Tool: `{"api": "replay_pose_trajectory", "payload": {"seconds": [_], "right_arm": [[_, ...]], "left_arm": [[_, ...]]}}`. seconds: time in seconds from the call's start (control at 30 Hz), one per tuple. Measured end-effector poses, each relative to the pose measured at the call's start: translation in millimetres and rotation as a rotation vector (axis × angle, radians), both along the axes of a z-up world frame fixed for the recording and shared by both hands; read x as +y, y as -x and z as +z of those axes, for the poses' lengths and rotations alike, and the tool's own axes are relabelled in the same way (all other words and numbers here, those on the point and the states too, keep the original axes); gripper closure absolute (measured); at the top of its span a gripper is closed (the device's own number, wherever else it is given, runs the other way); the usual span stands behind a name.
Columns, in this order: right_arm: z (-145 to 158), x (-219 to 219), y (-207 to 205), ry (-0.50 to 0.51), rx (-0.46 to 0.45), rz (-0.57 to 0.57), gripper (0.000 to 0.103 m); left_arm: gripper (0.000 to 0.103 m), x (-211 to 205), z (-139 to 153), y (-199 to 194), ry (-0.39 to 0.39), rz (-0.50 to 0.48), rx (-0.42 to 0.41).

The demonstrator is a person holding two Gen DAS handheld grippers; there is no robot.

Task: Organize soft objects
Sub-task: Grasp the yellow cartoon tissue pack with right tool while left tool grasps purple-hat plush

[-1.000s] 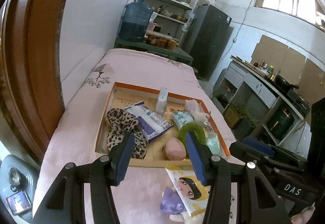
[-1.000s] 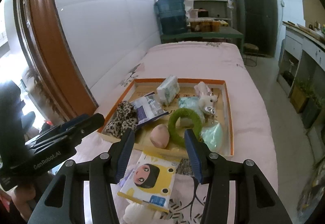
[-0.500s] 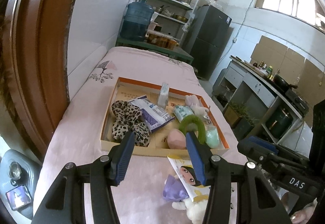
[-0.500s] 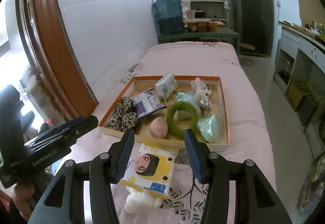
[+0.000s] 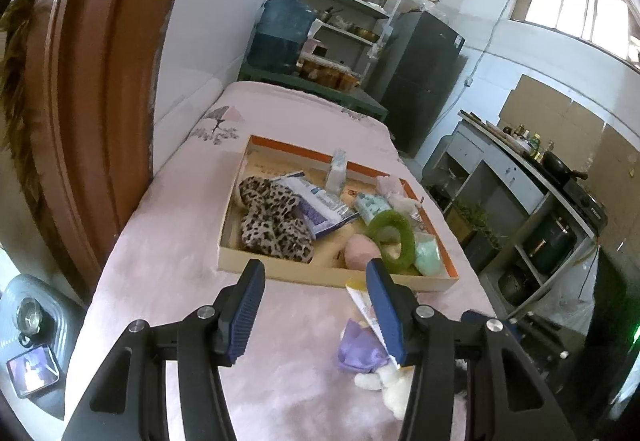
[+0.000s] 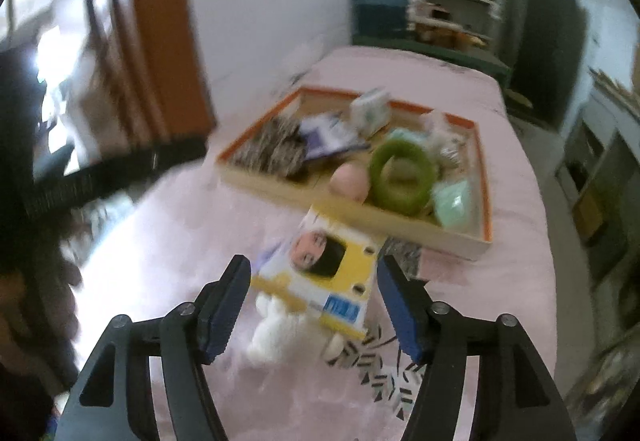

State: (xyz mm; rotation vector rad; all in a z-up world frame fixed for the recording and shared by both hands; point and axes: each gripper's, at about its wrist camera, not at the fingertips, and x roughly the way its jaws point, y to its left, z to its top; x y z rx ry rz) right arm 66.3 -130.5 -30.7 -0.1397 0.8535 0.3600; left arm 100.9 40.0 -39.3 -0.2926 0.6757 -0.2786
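A shallow orange-rimmed box [image 5: 332, 279] [image 6: 400, 221] sits on the pink bed cover. It holds a leopard-print fabric [image 5: 272, 217], a green ring [image 5: 394, 237] [image 6: 402, 173], a pink egg-shaped sponge [image 5: 360, 249] and packets. In front of it a yellow-and-white tissue pack [image 6: 324, 269] [image 5: 362, 303] leans on a white plush toy [image 6: 272, 333] beside a purple piece [image 5: 358, 347]. My right gripper [image 6: 313, 265] is low over the pack. Its jaws are opening with the pack between them, and the pads do not press on it. My left gripper [image 5: 316, 273] hangs open and empty before the box.
A brown wooden door frame [image 5: 80, 101] and white wall run along the left. A blue water bottle [image 5: 284, 37], shelves and a dark fridge [image 5: 420, 81] stand beyond the bed. On the right the bed drops off toward a kitchen counter [image 5: 540, 177].
My right gripper sank toward the tissue pack, rolled, and its jaws widened around it; that view is now blurred. My left gripper drew back slightly from the box.
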Motion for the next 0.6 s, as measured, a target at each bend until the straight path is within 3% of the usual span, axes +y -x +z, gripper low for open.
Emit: {"api": "replay_pose_trajectory", "payload": {"seconds": [0.13, 0.5, 0.57, 0.6], "right_arm": [[-19, 12, 2, 0.118, -0.015, 0.032, 0.036], [-34, 22, -14, 0.158, 0.002, 0.085, 0.036], [-36, 21, -19, 0.15, 0.015, 0.075, 0.041], [-37, 18, -21, 0.126, 0.029, 0.07, 0.048]], "left_arm": [[0.051, 4, -4, 1, 0.009, 0.008, 0.011], [0.051, 12, -12, -5, 0.03, 0.021, 0.034], [0.051, 12, -14, -6, 0.029, 0.02, 0.038], [0.051, 12, -15, -7, 0.027, 0.02, 0.04]]}}
